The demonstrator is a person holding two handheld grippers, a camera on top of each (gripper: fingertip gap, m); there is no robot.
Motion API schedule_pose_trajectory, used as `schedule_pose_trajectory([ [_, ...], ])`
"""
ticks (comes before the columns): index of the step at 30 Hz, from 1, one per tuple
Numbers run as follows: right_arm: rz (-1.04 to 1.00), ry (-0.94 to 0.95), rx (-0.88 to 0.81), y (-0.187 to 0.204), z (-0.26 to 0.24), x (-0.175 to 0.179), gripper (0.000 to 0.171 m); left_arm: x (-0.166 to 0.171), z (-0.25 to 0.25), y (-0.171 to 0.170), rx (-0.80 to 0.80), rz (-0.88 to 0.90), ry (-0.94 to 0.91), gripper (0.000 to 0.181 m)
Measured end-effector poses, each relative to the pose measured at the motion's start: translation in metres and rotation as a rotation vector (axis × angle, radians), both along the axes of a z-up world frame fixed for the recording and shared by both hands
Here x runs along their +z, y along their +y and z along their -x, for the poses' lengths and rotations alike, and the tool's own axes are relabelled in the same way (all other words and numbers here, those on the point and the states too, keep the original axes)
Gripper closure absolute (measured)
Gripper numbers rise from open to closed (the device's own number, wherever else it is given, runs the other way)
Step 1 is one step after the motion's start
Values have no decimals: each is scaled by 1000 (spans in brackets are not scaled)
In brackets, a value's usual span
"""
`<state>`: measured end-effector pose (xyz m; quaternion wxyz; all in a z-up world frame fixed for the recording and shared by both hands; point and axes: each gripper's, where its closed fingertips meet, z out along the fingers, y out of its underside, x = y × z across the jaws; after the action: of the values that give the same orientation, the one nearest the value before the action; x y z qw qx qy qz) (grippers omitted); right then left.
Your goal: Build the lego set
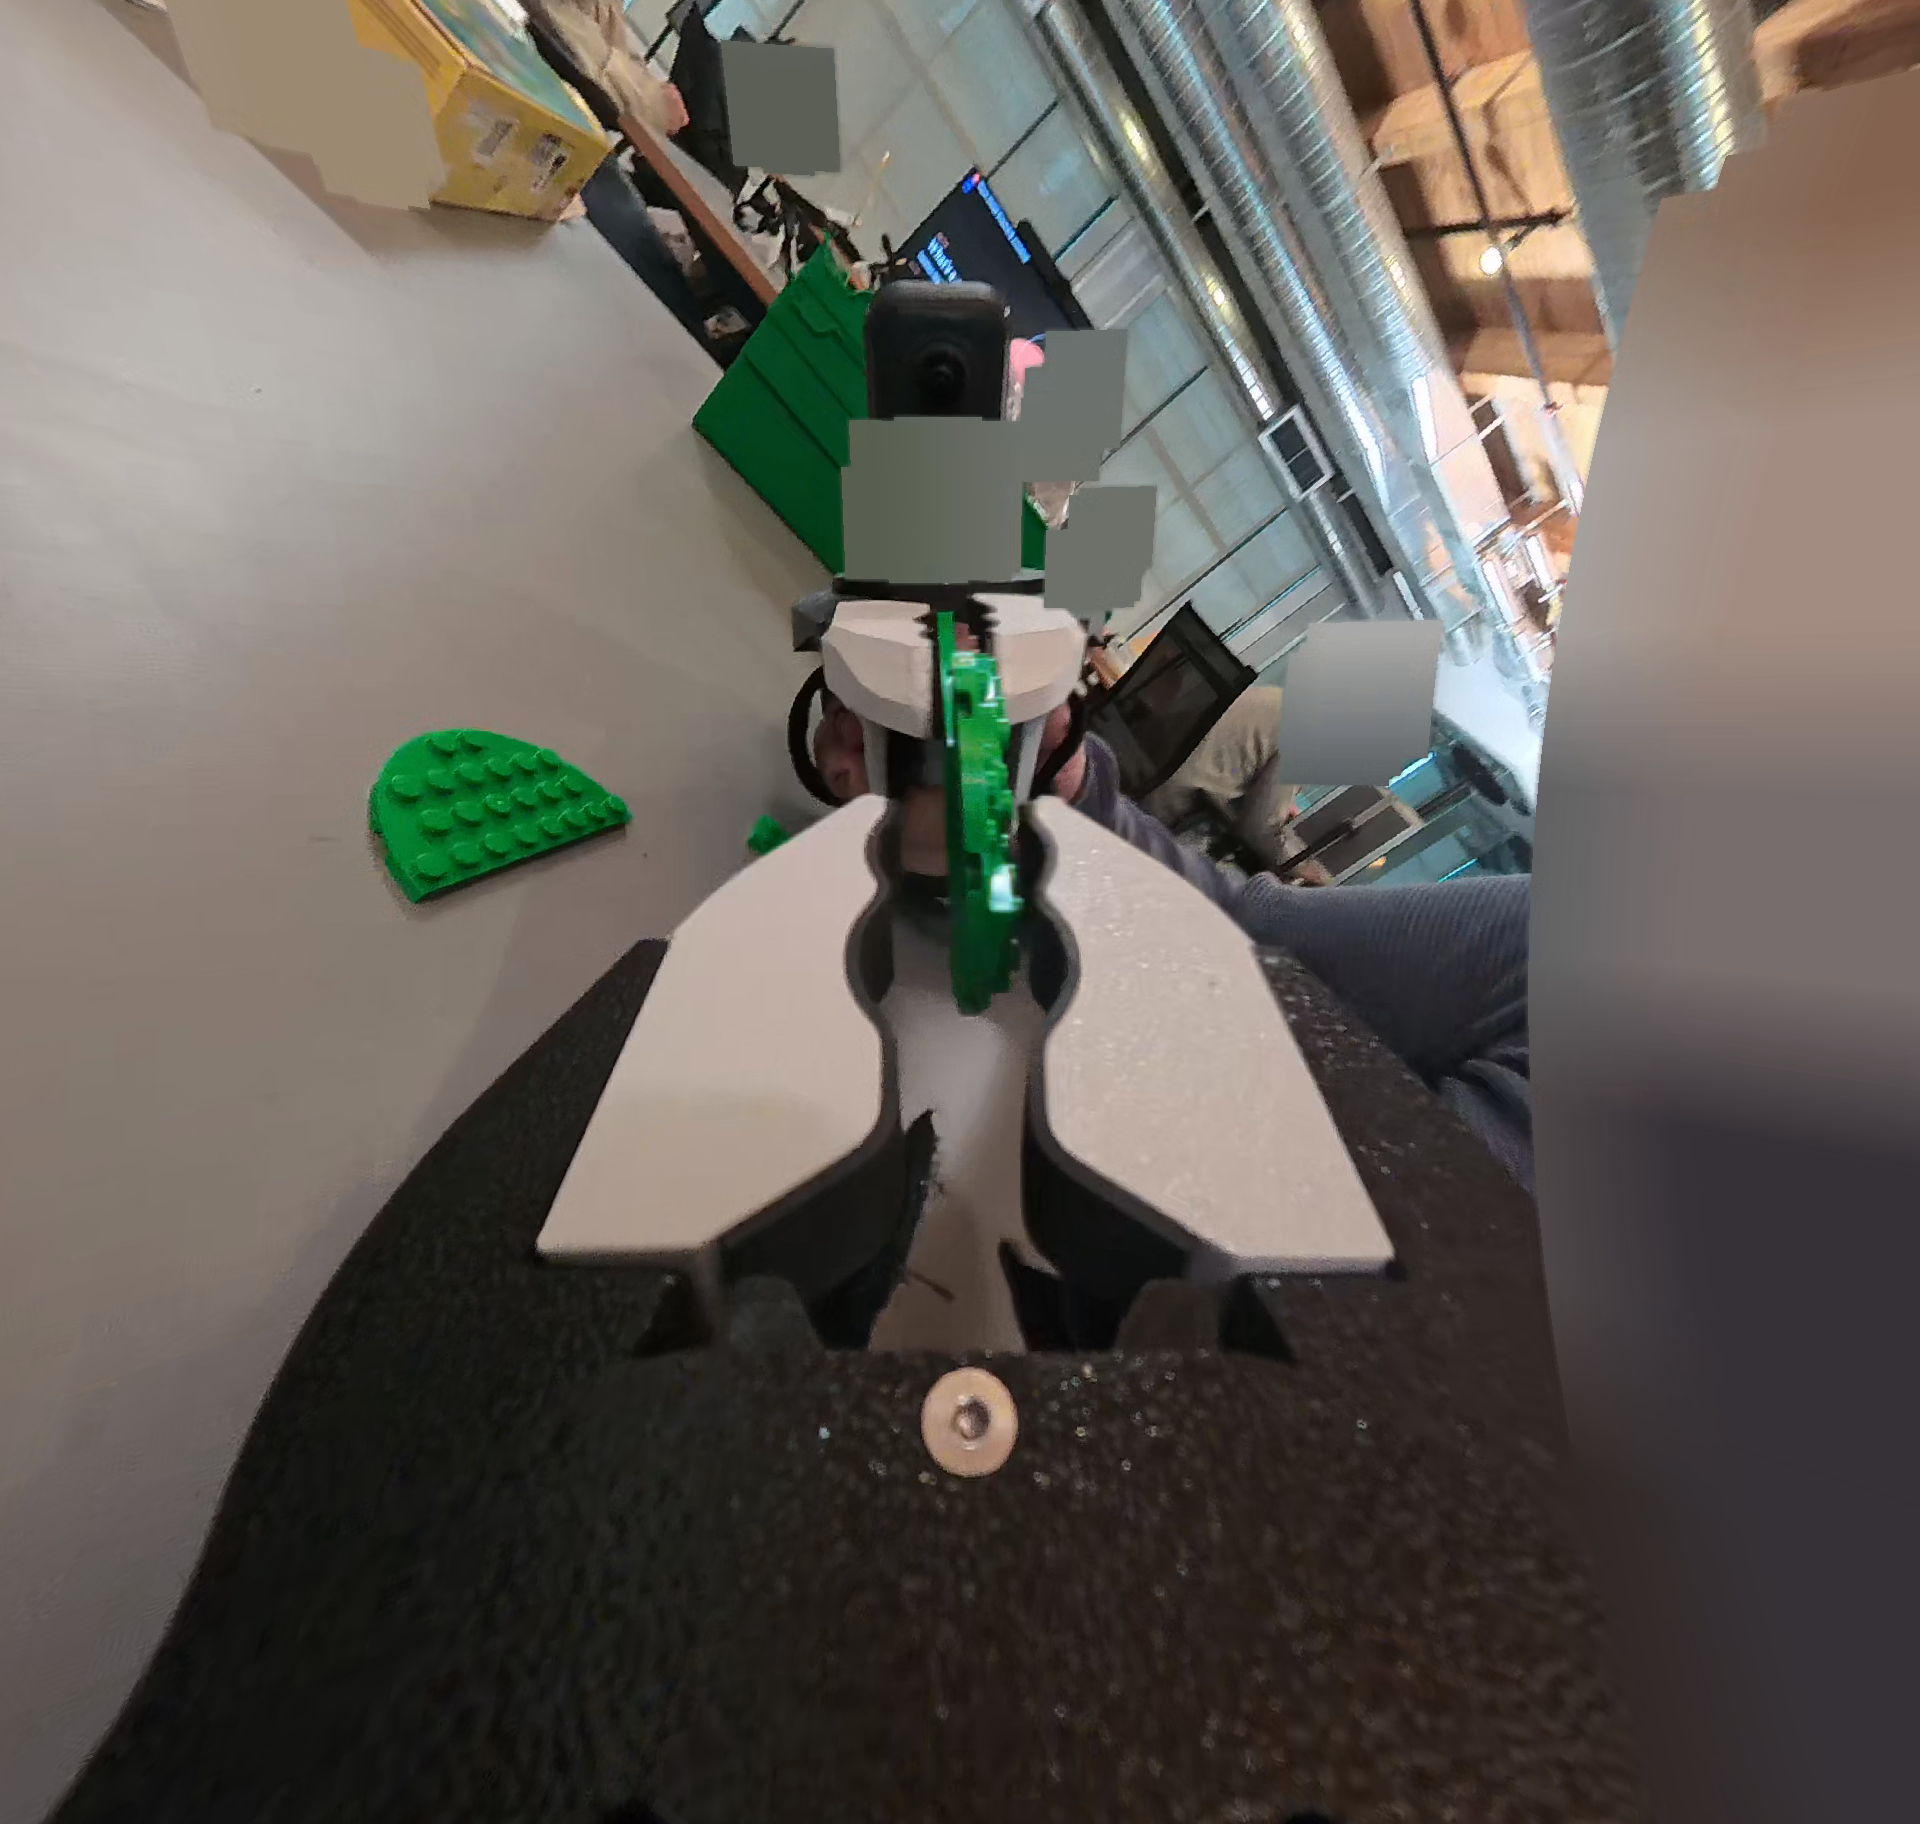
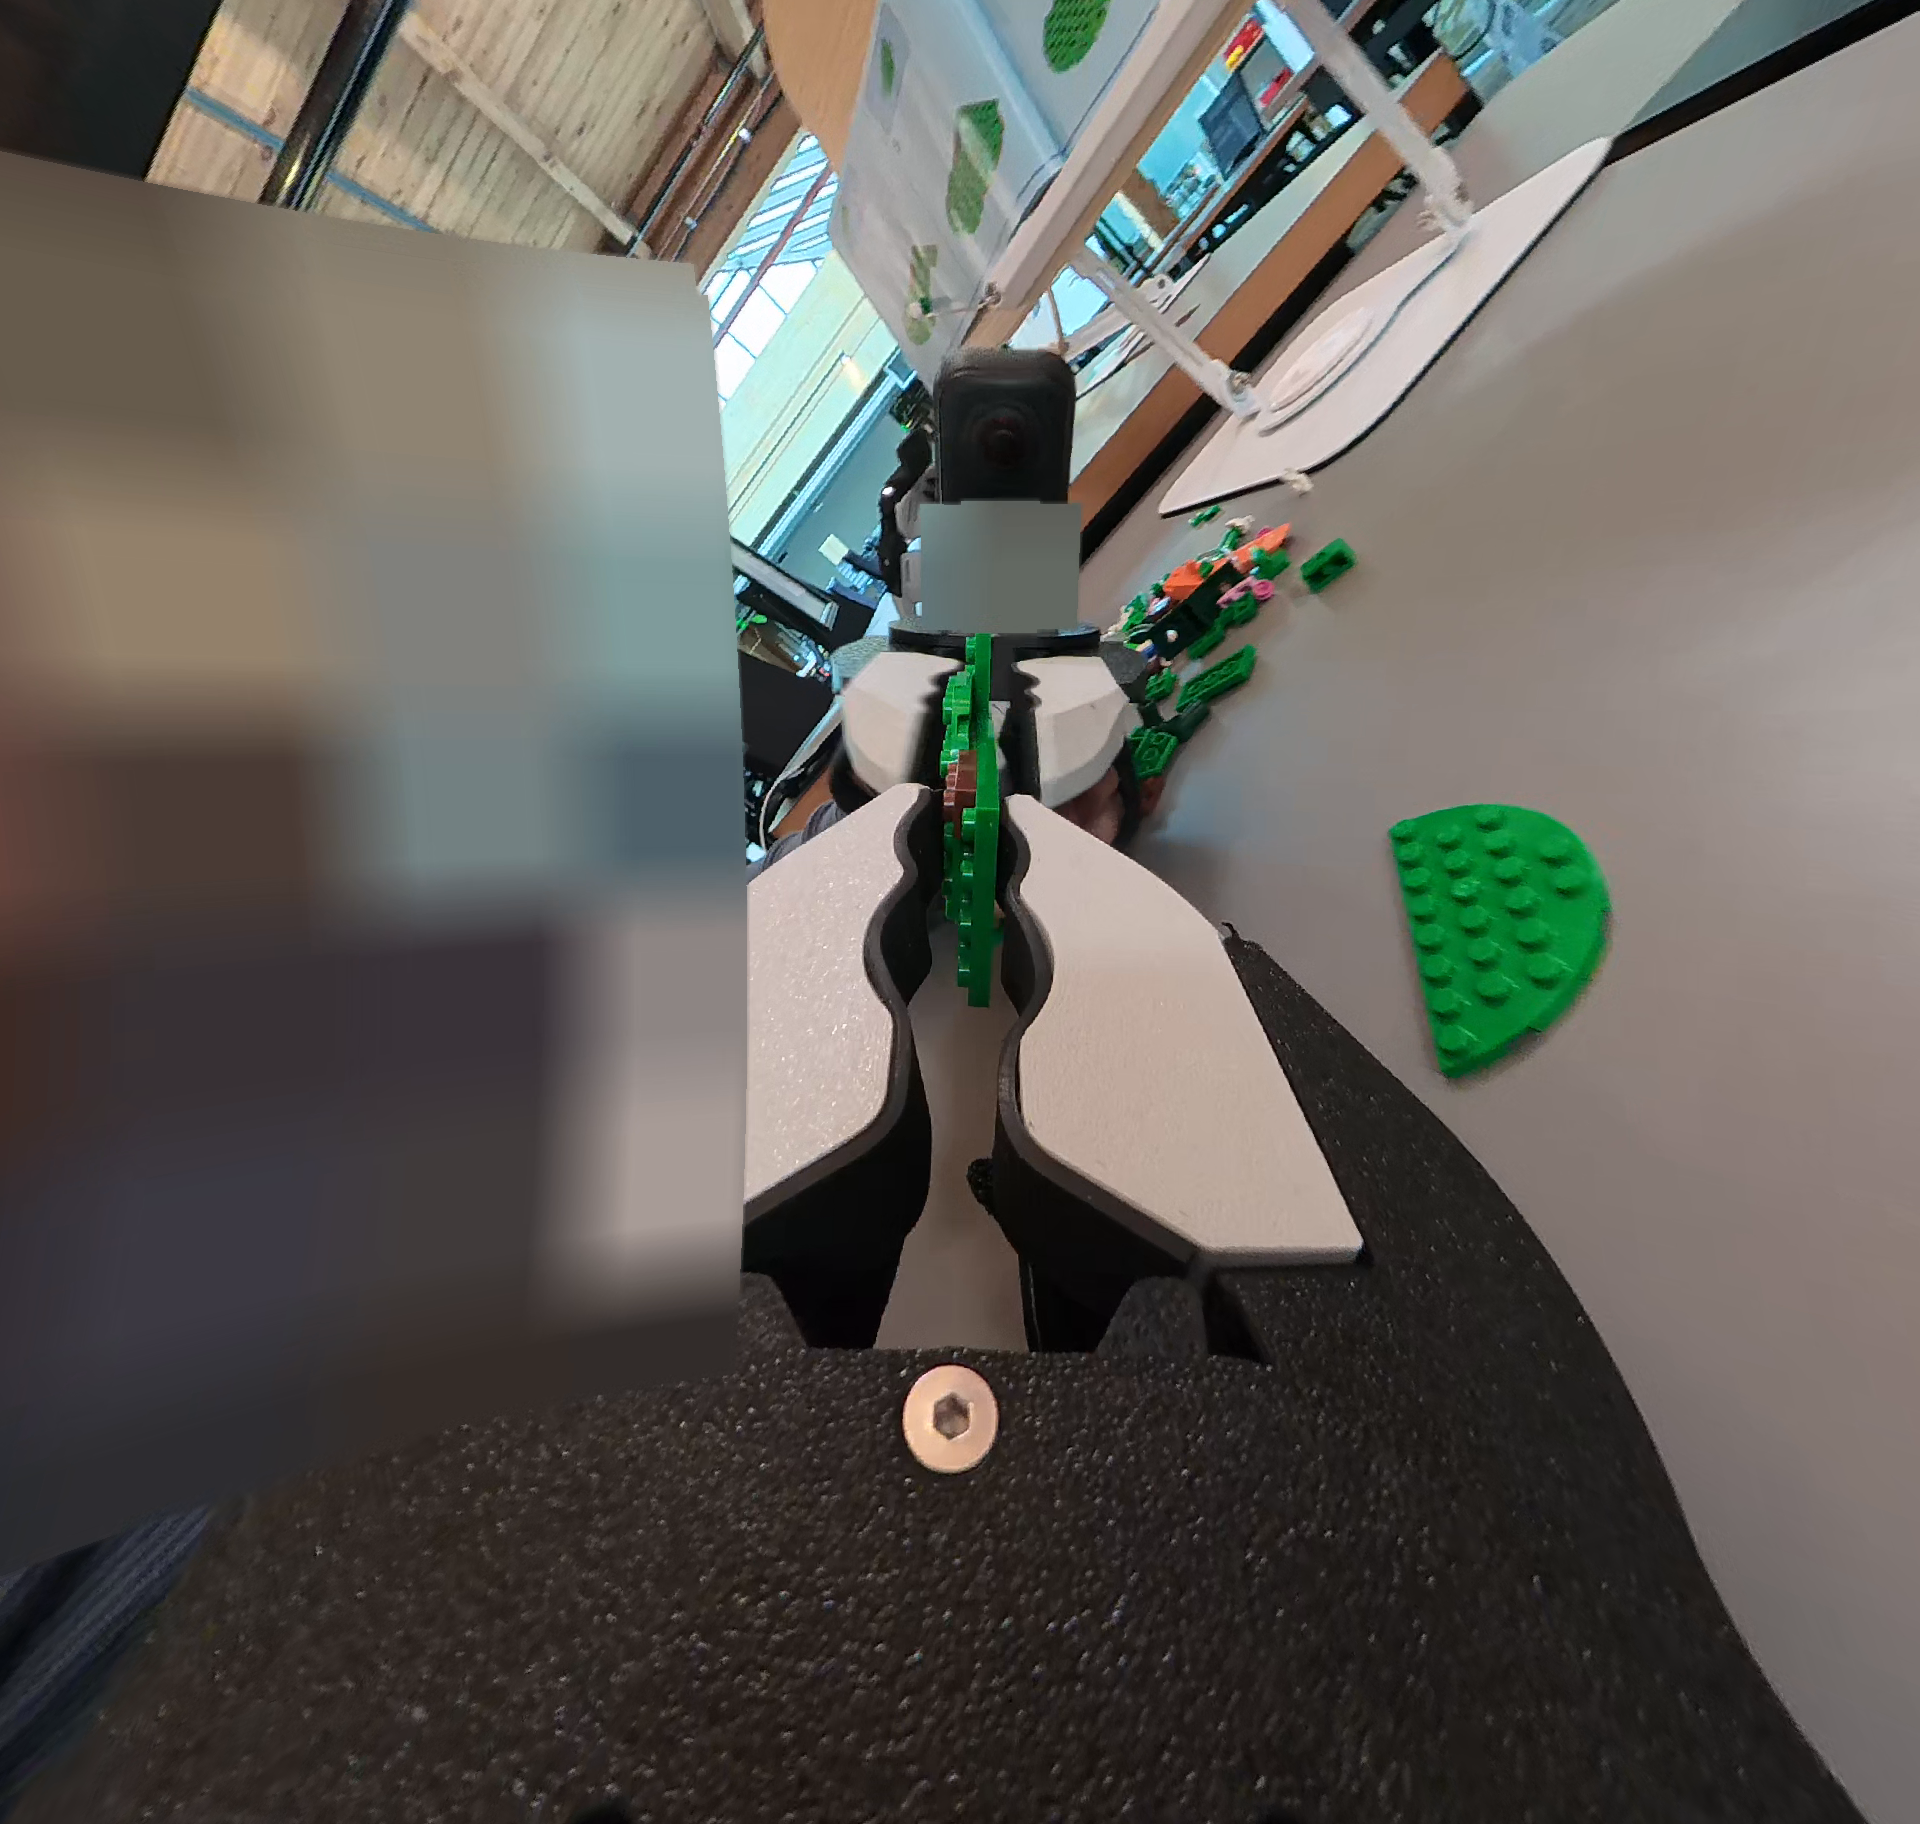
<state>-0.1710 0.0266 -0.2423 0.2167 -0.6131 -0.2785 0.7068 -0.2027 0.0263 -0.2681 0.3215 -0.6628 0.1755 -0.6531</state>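
Left wrist view: left gripper (image 1: 966,901) jaws clamped on a flat green studded Lego plate assembly (image 1: 980,839), held edge-on in mid-air. Right gripper (image 2: 971,901) grips the opposite end likewise. A green half-round studded plate (image 2: 1496,933) lies apart on the grey table (image 2: 1714,631). Risk, in my judgement: twisting or opposed pulling could split the assembly or slip it from either grip.

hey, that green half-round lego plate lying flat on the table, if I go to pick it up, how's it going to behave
The green half-round plate looks thin and rigid, so it should stay stiff rather than flop. It lies flat on the smooth grey table, studs up, so it may slide when pushed and give the fingers little edge to catch. Being flat, it is unlikely to roll or tip.
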Motion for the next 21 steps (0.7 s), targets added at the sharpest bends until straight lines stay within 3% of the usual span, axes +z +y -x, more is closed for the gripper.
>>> schedule_pose_trajectory([
  [2,-12,-3,1,-2,1,-1,163,-1,-2,-4,-12,-36,28,173],
  [5,-80,18,2,-3,-1,4,162,-1,-5,-8,-34,-57,48,174],
  [7,-167,57,-64,6,1,11,145,-2,-6,-9,-49,-48,51,174],
  [11,-444,36,-383,41,-25,22,115,-1,-3,-5,-32,-19,24,174],
  [16,-821,-119,-861,82,-74,25,117,2,5,3,-6,55,-50,174],
  [18,-868,-120,-882,79,-73,25,118,4,7,5,0,71,-74,174],
  [21,-893,-105,-759,65,-54,18,117,5,9,5,2,79,-88,174],
])
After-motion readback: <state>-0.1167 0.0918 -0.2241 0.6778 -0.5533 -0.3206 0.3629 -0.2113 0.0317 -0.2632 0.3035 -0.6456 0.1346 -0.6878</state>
